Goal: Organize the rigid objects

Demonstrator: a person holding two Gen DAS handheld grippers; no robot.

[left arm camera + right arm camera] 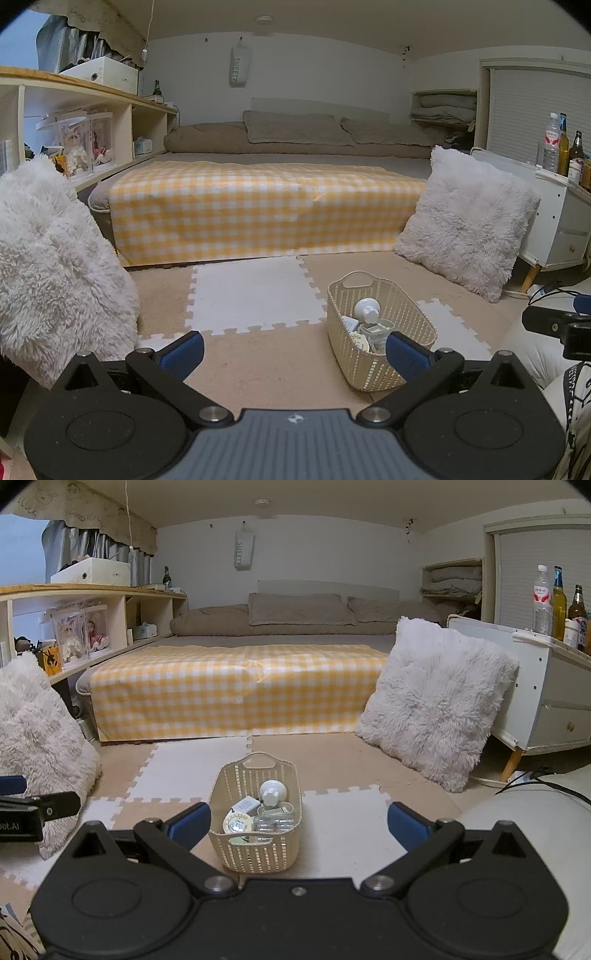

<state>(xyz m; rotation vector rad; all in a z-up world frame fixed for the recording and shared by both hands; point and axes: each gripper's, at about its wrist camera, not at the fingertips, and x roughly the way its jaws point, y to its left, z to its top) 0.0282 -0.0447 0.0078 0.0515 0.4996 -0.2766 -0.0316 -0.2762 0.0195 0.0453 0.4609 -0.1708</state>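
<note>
Spread right gripper (299, 825) jaws frame cream latticed basket (255, 853), items inside.

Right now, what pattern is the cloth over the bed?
Yellow and white checks on the cloth, clearest in the right wrist view.

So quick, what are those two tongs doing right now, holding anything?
Left tongs: open, holding nothing.
Right tongs: open, holding nothing, with the basket on the floor ahead of them.
</note>
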